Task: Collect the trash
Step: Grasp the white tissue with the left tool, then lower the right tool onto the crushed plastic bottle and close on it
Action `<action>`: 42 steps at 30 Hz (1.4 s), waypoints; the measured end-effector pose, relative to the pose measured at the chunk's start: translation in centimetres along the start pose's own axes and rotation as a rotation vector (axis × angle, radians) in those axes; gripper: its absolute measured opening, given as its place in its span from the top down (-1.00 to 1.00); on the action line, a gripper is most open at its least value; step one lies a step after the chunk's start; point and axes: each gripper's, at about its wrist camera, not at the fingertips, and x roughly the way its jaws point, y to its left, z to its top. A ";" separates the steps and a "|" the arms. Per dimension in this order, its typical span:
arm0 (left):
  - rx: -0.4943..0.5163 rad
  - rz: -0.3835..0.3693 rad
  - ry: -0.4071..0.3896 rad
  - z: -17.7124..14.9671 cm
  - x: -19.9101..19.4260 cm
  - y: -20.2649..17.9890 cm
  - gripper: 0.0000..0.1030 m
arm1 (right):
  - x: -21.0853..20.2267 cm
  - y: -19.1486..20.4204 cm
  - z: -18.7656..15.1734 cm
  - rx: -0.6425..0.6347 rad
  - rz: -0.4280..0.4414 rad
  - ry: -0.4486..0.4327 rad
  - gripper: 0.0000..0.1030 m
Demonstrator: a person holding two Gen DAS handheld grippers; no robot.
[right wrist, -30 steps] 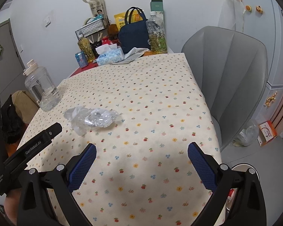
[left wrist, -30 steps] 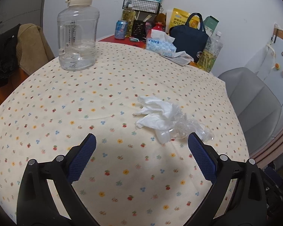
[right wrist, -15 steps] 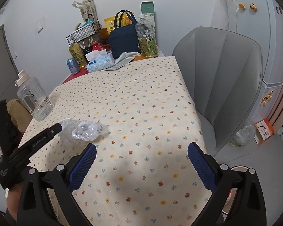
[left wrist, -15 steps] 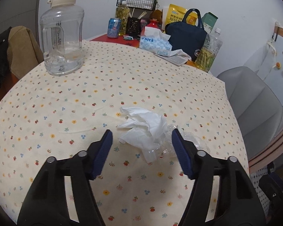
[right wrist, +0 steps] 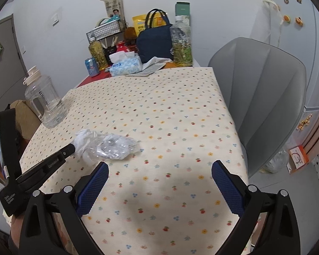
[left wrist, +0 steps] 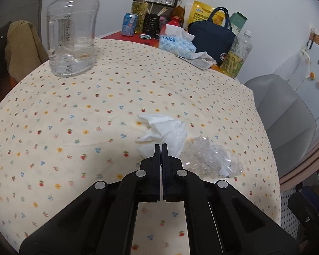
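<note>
1. The biggest change is in my left tongs (left wrist: 161, 146): a second ago they stood wide apart in front of the trash, half a second ago they were narrowing around it, and now they are clenched with the pads pressed together at the near edge of the crumpled white tissue (left wrist: 163, 129). I judge the first pickup is starting, with nothing lifted yet.
2. The tissue lies on the floral counter (left wrist: 74, 110), mid-way across, touching the crushed clear plastic wrapper (left wrist: 208, 159) on its right. From the right wrist view the left tongs (right wrist: 71, 148) reach the tissue (right wrist: 85, 141) from the side, with the wrapper (right wrist: 114, 146) just beyond.
3. My right tongs (right wrist: 159, 182) hang released, pads wide apart over bare cloth, near the wrapper but not touching it.
4. Whether the left pads truly pinch a fold of tissue I cannot tell; the tips hide the contact point, and only a sliver may be caught.
5. The wrapper's outline is hard to read because it is transparent, and I cannot tell if it is tangled with the tissue.
6. No bin is clearly visible in either view.
</note>
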 end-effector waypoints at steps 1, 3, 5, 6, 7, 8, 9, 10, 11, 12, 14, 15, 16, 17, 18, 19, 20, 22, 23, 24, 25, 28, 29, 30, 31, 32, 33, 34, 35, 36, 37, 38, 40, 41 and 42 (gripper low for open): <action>-0.004 0.007 -0.004 0.0 -0.2 0.4 0.96 | 0.1 0.5 0.0 -0.012 0.004 0.000 -0.85; -0.014 0.023 -0.017 0.1 -0.6 1.4 0.96 | 0.2 1.3 -0.1 -0.037 0.012 0.001 -0.85; -0.024 0.034 -0.022 0.1 -0.8 2.1 0.96 | 0.4 2.2 -0.2 -0.057 0.019 0.004 -0.85; -0.032 0.041 -0.025 0.0 -0.9 2.6 0.96 | 0.4 2.6 -0.2 -0.064 0.022 0.006 -0.85; -0.038 0.046 -0.026 0.0 -1.0 3.0 0.96 | 0.5 3.0 -0.2 -0.073 0.025 0.007 -0.85; -0.043 0.053 -0.027 0.0 -1.1 3.4 0.96 | 0.6 3.3 -0.2 -0.080 0.027 0.008 -0.85; -0.048 0.057 -0.028 -0.1 -1.1 3.7 0.96 | 0.7 3.7 -0.2 -0.090 0.031 0.009 -0.85; -0.053 0.062 -0.029 -0.1 -1.2 4.1 0.96 | 0.9 4.1 -0.1 -0.098 0.035 0.011 -0.85; -0.058 0.066 -0.030 -0.1 -1.2 4.3 0.96 | 1.0 4.4 -0.1 -0.104 0.038 0.012 -0.85; -0.065 0.070 -0.031 -0.1 -1.2 4.7 0.96 | 1.1 4.8 0.0 -0.111 0.040 0.013 -0.85; -0.076 0.076 -0.033 -0.1 -1.3 5.3 0.96 | 1.4 5.6 0.1 -0.127 0.046 0.015 -0.85; -0.079 0.077 -0.033 -0.1 -1.3 5.5 0.96 | 1.6 5.9 0.1 -0.132 0.047 0.017 -0.85; -0.083 0.079 -0.033 -0.1 -1.2 5.7 0.96 | 1.8 6.2 0.2 -0.138 0.048 0.020 -0.85; -0.086 0.081 -0.032 -0.1 -1.1 5.8 0.96 | 2.1 6.6 0.2 -0.143 0.050 0.025 -0.85; -0.089 0.082 -0.030 -0.1 -1.0 6.1 0.96 | 2.3 6.7 0.2 -0.145 0.051 0.029 -0.85; -0.092 0.082 -0.028 -0.1 -0.9 6.2 0.96 | 2.6 7.0 0.2 -0.150 0.051 0.034 -0.85; -0.096 0.083 -0.026 -0.1 -0.7 6.4 0.96 | 2.9 7.2 0.2 -0.156 0.051 0.039 -0.85; -0.102 0.083 -0.022 -0.1 -0.4 6.7 0.96 | 3.4 7.7 0.1 -0.169 0.045 0.046 -0.85; -0.106 0.083 -0.020 -0.1 -0.3 6.8 0.96 | 3.9 8.0 0.1 -0.182 0.028 0.054 -0.85; -0.110 0.083 -0.018 -0.2 -0.1 6.9 0.96 | 4.2 8.1 0.1 -0.193 0.012 0.059 -0.85; -0.112 0.082 -0.016 -0.2 0.1 7.0 0.96 | 4.6 8.3 0.0 -0.205 -0.004 0.067 -0.84; -0.120 0.078 -0.007 -0.3 0.7 7.0 0.96 | 6.0 8.4 0.0 -0.246 -0.038 0.106 -0.77; -0.123 0.076 -0.004 -0.3 0.9 7.0 0.96 | 6.3 8.5 0.0 -0.256 -0.046 0.115 -0.76; -0.126 0.071 0.002 -0.3 1.2 6.9 0.96 | 6.6 8.5 0.1 -0.264 -0.053 0.120 -0.75; -0.127 0.068 0.006 -0.3 1.4 6.8 0.96 | 6.8 8.6 0.1 -0.274 -0.060 0.123 -0.75; -0.125 0.065 0.010 -0.3 1.7 6.6 0.96 | 7.1 8.6 0.2 -0.282 -0.066 0.126 -0.75; -0.120 0.061 0.019 -0.4 2.1 6.2 0.96 | 7.2 8.7 0.2 -0.289 -0.071 0.128 -0.75; -0.115 0.060 0.025 -0.4 2.3 6.0 0.96 | 7.5 8.8 0.3 -0.298 -0.077 0.130 -0.75; -0.109 0.064 0.028 -0.4 2.5 5.8 0.96 | 7.7 8.9 0.4 -0.308 -0.084 0.131 -0.75; -0.109 0.064 0.023 -0.3 2.6 5.7 0.96 | 7.8 9.0 0.5 -0.314 -0.088 0.130 -0.75; -0.111 0.064 0.023 -0.2 2.7 5.7 0.96 | 8.0 9.1 0.5 -0.321 -0.093 0.130 -0.75; -0.114 0.066 0.027 -0.2 2.9 5.8 0.96 | 8.3 9.1 0.6 -0.327 -0.098 0.134 -0.75; -0.121 0.068 0.030 -0.1 3.0 5.9 0.96 | 8.9 9.0 0.7 -0.333 -0.099 0.143 -0.75; -0.121 0.068 0.031 -0.1 3.1 5.9 0.96 | 9.2 9.1 0.7 -0.337 -0.101 0.144 -0.75; -0.122 0.068 0.033 -0.1 3.2 5.9 0.96 | 9.4 9.2 0.7 -0.343 -0.104 0.146 -0.76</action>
